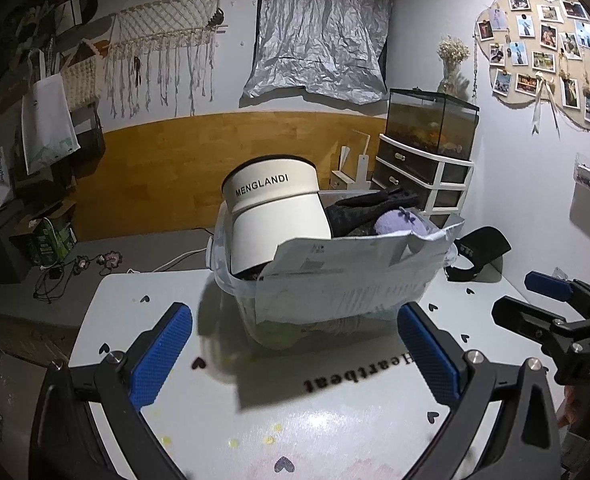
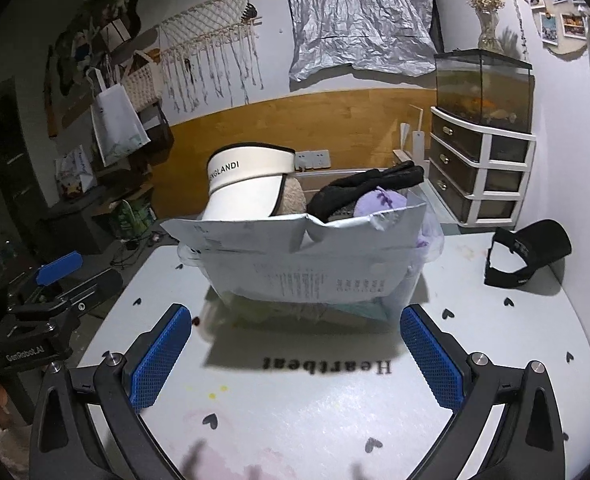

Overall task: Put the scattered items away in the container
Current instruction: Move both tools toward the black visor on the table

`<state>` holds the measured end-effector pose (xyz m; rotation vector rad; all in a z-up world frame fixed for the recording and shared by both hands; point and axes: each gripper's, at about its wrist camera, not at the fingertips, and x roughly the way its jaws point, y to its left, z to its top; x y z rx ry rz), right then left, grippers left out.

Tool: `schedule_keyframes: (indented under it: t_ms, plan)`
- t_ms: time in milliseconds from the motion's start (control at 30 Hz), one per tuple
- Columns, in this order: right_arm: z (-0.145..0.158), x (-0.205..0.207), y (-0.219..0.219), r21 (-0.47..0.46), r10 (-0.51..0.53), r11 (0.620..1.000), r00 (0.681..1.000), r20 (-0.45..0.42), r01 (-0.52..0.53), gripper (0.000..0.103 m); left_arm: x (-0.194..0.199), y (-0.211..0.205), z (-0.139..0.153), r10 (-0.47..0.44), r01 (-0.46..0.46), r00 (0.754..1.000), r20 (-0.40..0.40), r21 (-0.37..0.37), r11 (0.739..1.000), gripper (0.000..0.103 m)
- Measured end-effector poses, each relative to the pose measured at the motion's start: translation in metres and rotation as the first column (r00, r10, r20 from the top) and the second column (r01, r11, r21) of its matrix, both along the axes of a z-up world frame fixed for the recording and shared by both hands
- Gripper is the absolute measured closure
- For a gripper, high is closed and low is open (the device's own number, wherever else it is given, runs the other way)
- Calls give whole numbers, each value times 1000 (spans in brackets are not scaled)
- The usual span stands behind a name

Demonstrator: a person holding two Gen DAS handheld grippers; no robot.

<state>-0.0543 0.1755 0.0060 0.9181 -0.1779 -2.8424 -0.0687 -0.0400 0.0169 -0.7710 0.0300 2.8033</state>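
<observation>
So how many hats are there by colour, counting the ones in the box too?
White visor hat lettered MENGLANDI, in the clear plastic container: 1
Black visor cap, on the white table: 1
Total: 2

Your left tongs [image 1: 295, 354] are a black frame of two curved arms, each ending in a bright blue pad [image 1: 159, 356] with a fine cross-hatched grip texture, and a pair of silver round-head screws sits at the base of each arm. Your right tongs [image 2: 295, 354] are built the same way, with black arms, blue hatched pads [image 2: 431, 356] and silver screws. Seen side-on from the right wrist, the left body carries white "GenRobot.AI" lettering on black.
</observation>
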Motion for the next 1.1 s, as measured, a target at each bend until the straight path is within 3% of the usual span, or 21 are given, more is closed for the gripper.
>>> schedule_keyframes:
  t_ms: [467,867,1100]
  plan:
    - [-27,3,25,-13,-46,999,996,79,47,0,-5,18,-17,-12,10,999,44,30,999,0]
    - [-63,-4,100,-22,-21,999,977,212,26,0,-10,92,-46,-43,31,989,140,85,996,0]
    - [-89,-7,171,-10,-44,999,957,287,49,0,-23,165,-68,-57,44,980,189,72,996,0]
